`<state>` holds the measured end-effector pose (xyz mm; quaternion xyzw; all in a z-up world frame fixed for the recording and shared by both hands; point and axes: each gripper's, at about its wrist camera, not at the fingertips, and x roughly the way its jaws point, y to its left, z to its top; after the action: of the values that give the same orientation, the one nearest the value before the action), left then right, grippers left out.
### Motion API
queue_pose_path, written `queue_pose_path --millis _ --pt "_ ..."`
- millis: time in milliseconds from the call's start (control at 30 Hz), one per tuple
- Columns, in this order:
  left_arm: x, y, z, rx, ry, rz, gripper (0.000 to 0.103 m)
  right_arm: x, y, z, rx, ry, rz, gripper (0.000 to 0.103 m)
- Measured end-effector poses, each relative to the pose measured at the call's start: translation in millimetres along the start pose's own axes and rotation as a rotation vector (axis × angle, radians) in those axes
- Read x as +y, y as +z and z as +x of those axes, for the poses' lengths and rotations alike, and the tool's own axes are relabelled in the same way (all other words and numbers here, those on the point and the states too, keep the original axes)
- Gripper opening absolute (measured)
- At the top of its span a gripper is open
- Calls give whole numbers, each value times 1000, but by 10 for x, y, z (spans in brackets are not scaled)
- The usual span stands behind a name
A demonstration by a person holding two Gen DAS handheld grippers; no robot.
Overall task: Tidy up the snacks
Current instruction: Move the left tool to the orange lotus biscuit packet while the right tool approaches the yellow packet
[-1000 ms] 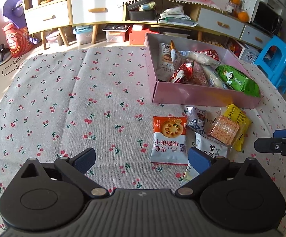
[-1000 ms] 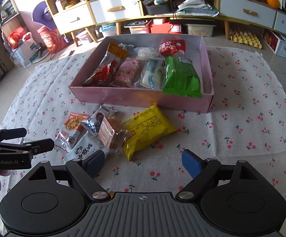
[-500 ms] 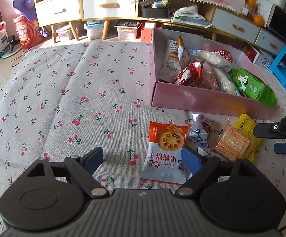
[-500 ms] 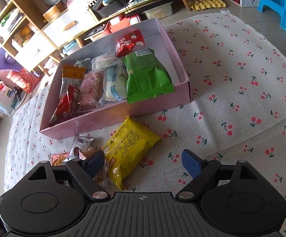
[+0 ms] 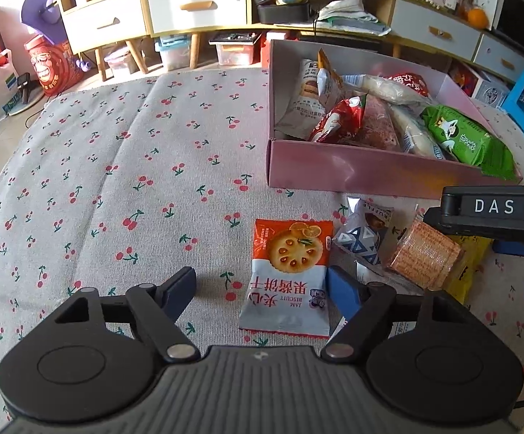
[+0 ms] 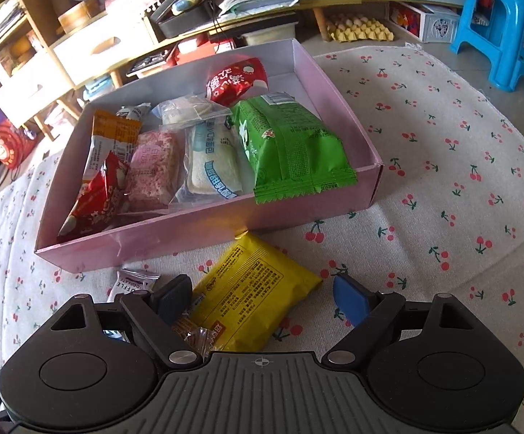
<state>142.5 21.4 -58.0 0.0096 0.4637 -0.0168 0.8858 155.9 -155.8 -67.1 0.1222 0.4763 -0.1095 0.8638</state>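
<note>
Left tool (image 5: 262,289), closing yet apart, straddles biscuit packet (image 5: 287,275); right tool (image 6: 262,298), apart, straddles yellow packet (image 6: 251,296).

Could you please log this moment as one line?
left gripper: closing around biscuit packet | right gripper: open over yellow packet

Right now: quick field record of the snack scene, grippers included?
surface: cherry-print cloth
box: pink box, open top, holds several packs, green pack overhanging its near wall
loose snacks: jam biscuit pack, yellow pack, blue-white wafer pack, clear cracker pack
left gripper: jaws just been closing, astride the jam biscuit pack, pads not pressing
right gripper: open, astride the yellow pack
</note>
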Motion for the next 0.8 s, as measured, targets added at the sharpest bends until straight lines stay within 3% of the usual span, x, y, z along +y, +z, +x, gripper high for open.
queue_pose_path --millis 367,533,667,800 --pt "260 -56 -59 -1 -19 25 77 -361 -5 -72 59 76 -129 85" --pt "296 -86 -81 -18 -65 115 78 -561 -23 -125 67 82 -160 84" --pt "332 -80 -72 -17 -89 113 77 -662 -17 -154 75 78 -134 84" --pt "279 -75 -56 -26 -76 123 80 -727 -27 -187 112 152 -55 84"
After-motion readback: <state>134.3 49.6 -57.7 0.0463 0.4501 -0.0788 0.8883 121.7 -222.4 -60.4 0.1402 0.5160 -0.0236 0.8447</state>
